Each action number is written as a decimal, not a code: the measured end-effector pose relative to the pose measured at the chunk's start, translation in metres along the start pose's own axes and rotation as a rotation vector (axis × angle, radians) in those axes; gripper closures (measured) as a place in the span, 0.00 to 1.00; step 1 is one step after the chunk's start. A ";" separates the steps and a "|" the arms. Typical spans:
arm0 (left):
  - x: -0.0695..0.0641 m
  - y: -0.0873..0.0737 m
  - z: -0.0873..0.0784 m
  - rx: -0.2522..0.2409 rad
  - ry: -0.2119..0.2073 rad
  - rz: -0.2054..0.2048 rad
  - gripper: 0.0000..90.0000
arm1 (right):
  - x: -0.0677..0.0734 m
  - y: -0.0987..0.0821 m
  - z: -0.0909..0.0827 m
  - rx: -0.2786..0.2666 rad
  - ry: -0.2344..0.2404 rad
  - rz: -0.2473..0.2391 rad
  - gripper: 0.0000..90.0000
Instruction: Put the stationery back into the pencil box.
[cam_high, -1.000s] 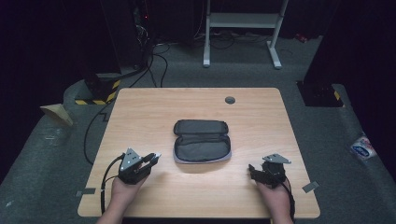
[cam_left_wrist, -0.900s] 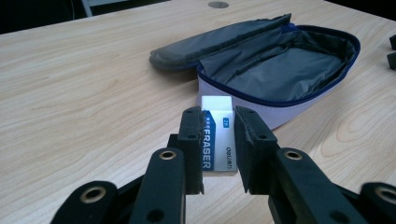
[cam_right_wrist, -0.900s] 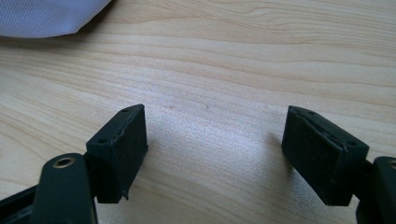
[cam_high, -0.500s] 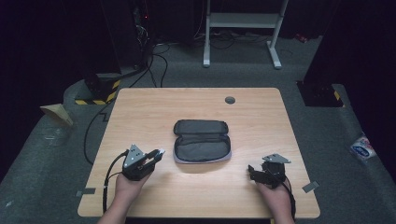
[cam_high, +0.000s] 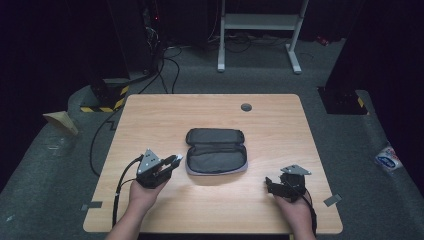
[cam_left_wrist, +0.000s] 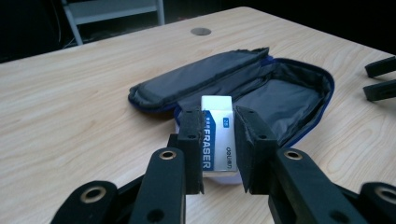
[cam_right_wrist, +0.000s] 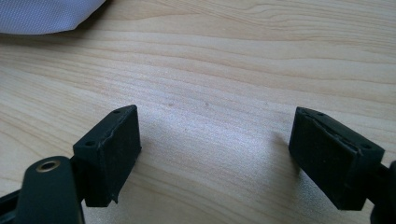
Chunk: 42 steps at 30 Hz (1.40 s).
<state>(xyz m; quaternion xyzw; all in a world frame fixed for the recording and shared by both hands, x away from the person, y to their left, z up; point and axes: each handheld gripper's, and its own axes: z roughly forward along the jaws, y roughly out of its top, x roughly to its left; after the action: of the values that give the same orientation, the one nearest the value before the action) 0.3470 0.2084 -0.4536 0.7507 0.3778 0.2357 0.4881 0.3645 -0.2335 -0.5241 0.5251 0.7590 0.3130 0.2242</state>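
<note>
On the near left of the table (cam_high: 150, 115), my left gripper (cam_high: 175, 160) has its jaws clamped on one white eraser (cam_left_wrist: 217, 133), held by its long sides just short of the open pencil case (cam_high: 216, 151).

Item: eraser, one. Blue-and-white sleeve, gripped near its lower half, upper end standing clear of the pads. From the left gripper view it sits in front of the case's near rim, not yet over the lining.

Item: pencil case, one. Dark, unzipped, lid folded back, lying mid-table; I see nothing inside it.

Item: grippers, two. My right gripper (cam_high: 269, 183) rests near the right front edge, well apart from the case. Its jaws have just been opening and now stand wide over bare wood with nothing between them.

Handling note, my judgement: carry the eraser forward past the rim with a little height to spare, lower it until it nearly meets the lining, then release. Letting go early risks it tipping off the soft rim. The right gripper could steady the case if it slides.
</note>
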 end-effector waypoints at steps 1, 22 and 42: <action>0.000 0.002 0.001 0.000 0.000 0.002 0.81 | 0.000 0.000 0.000 0.000 0.000 0.000 0.18; -0.012 0.028 0.037 0.039 -0.043 0.009 0.81 | 0.000 0.000 0.000 -0.002 0.000 -0.003 0.19; -0.014 0.018 0.077 0.168 -0.042 0.017 0.81 | 0.000 0.000 0.000 -0.002 -0.004 -0.004 0.19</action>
<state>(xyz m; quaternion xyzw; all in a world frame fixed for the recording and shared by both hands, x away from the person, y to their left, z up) 0.4003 0.1502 -0.4688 0.7969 0.3794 0.1916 0.4293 0.3641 -0.2334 -0.5241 0.5239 0.7593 0.3123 0.2267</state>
